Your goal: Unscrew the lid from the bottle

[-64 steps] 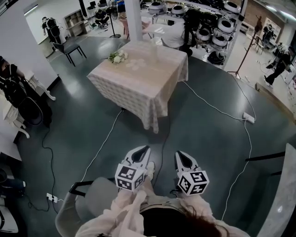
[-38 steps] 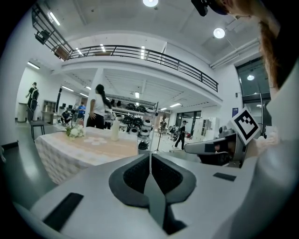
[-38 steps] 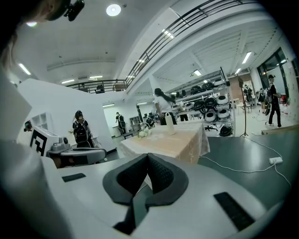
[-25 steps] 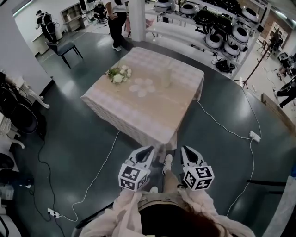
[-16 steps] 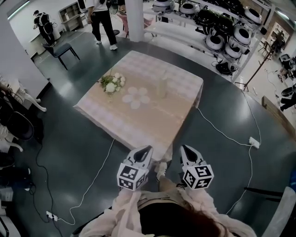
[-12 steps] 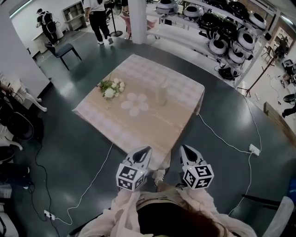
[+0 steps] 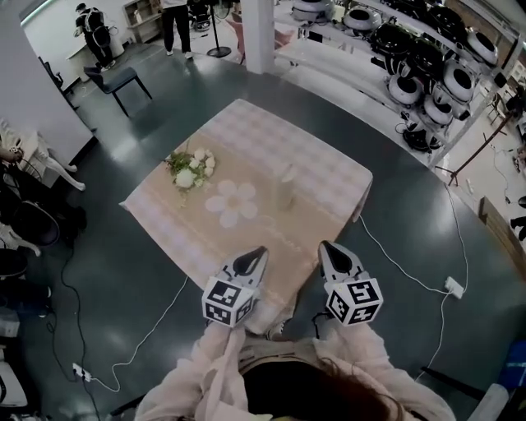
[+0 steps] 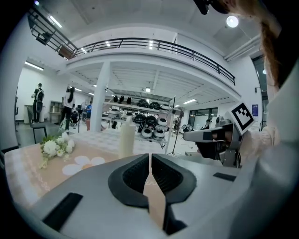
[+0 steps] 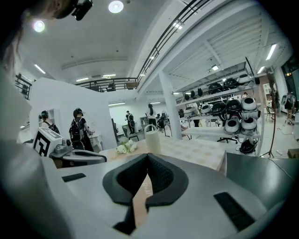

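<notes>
A pale, translucent bottle (image 7: 286,189) with its lid on stands upright near the middle of a table (image 7: 329,177) covered in a beige checked cloth. It also shows as a whitish bottle (image 8: 126,136) in the left gripper view and as a bottle (image 9: 152,138) in the right gripper view. My left gripper (image 7: 253,257) hangs over the table's near edge, jaws shut and empty. My right gripper (image 7: 329,252) is level beside it, also shut and empty. Both are well short of the bottle.
A white flower bunch (image 7: 188,168) and a flower-shaped mat (image 7: 231,202) lie on the table left of the bottle. Cables (image 7: 411,259) run over the dark floor. A pillar (image 7: 257,33), a chair (image 7: 115,80), shelves of equipment (image 7: 427,66) and people (image 7: 174,25) stand beyond.
The table has come much closer in the head view; both grippers now reach over its near edge. Both stayed shut and level with each other.
</notes>
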Tool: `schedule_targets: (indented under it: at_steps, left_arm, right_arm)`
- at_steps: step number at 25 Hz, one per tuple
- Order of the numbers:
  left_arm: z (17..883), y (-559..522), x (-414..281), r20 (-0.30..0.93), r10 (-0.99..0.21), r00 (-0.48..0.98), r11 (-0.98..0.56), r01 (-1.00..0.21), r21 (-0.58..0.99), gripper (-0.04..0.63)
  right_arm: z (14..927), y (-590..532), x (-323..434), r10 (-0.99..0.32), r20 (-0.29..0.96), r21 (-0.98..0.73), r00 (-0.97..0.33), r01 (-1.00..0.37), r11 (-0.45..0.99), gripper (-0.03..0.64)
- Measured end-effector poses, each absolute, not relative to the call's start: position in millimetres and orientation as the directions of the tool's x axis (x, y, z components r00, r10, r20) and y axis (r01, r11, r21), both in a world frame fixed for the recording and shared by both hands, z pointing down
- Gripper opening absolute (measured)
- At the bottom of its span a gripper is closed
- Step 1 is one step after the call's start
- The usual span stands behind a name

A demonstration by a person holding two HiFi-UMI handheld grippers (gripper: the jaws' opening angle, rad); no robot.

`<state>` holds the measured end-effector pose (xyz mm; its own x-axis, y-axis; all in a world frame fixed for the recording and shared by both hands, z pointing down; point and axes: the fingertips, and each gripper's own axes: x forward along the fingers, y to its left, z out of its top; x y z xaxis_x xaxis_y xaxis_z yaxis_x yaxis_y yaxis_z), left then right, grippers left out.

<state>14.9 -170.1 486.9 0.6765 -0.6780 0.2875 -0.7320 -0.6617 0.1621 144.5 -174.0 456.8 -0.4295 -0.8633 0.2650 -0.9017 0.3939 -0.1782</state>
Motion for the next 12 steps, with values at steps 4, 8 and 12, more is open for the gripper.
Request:
schedule_targets:
  at_steps: [4, 8, 12]
  left_arm:
    - [497, -217, 30, 0.298, -0.684, 0.666, -0.655, -0.740, 0.153, 0.038]
    - [514, -262, 42, 0.303, -0.691, 0.656, -0.641, -0.750, 0.163, 0.120]
    - [538, -308, 52, 0.323, -0.694, 0.644, -0.624, -0.761, 0.177, 0.283]
  right_arm:
    - [464, -206, 146, -0.844, 0.273, -0.175, -0.461, -0.887, 0.428, 0.014]
    - [473, -230, 150, -0.833, 0.283, -0.190, -0.476, -0.879, 0.438, 0.014]
    - [483, -250, 155, -0.830, 0.298, -0.195, -0.471, -0.882, 0.430, 0.014]
